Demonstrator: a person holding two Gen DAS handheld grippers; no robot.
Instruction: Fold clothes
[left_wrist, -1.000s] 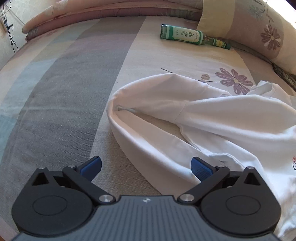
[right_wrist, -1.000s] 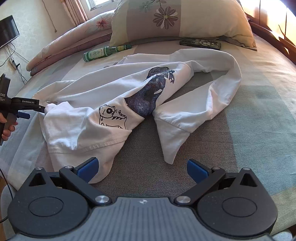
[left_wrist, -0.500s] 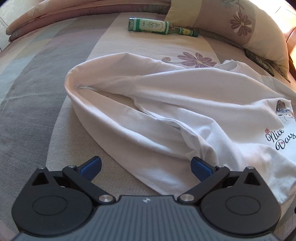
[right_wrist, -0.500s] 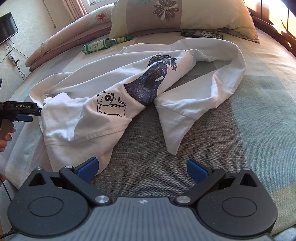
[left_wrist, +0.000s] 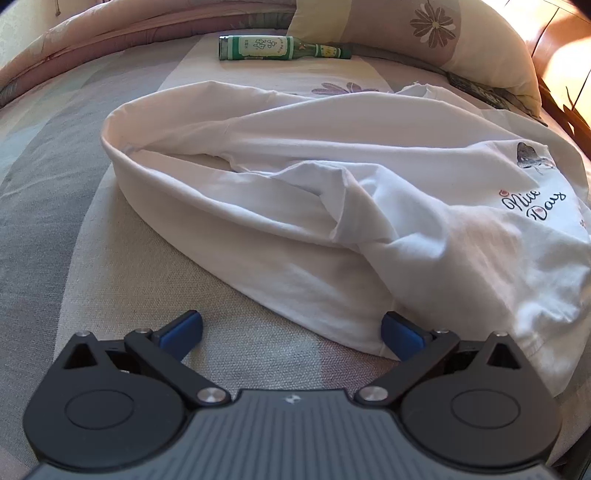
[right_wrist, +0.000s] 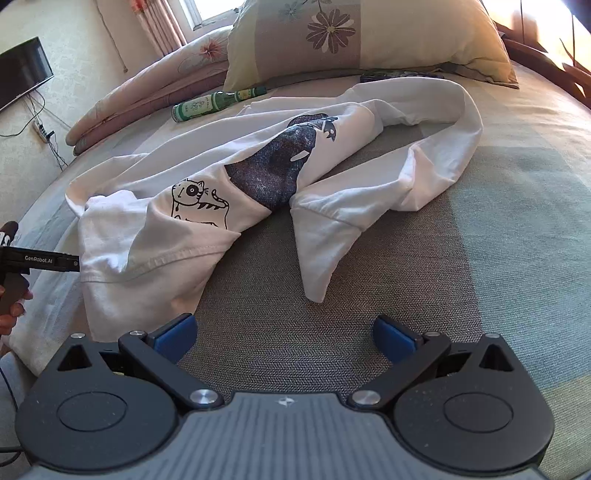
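Note:
A white long-sleeved shirt with a cat print and "Nice Day" lettering lies crumpled on the striped bed; the same shirt spreads across the right wrist view, one sleeve curling to the right with its cuff pointing at me. My left gripper is open, its right blue pad at the shirt's near edge, nothing between the fingers. My right gripper is open too, low over bare grey bedding, its left pad beside the shirt's hem. The left gripper's body shows at the far left, touching the hem.
A green glass bottle lies at the head of the bed, seen also as the bottle from the right. A flowered pillow and a rolled quilt line the back. A dark flat object rests under the pillow. A hand grips the left tool.
The left gripper has swung right and closer to the shirt, bringing the "Nice Day" print into view. The right gripper has edged slightly forward. Both stay open.

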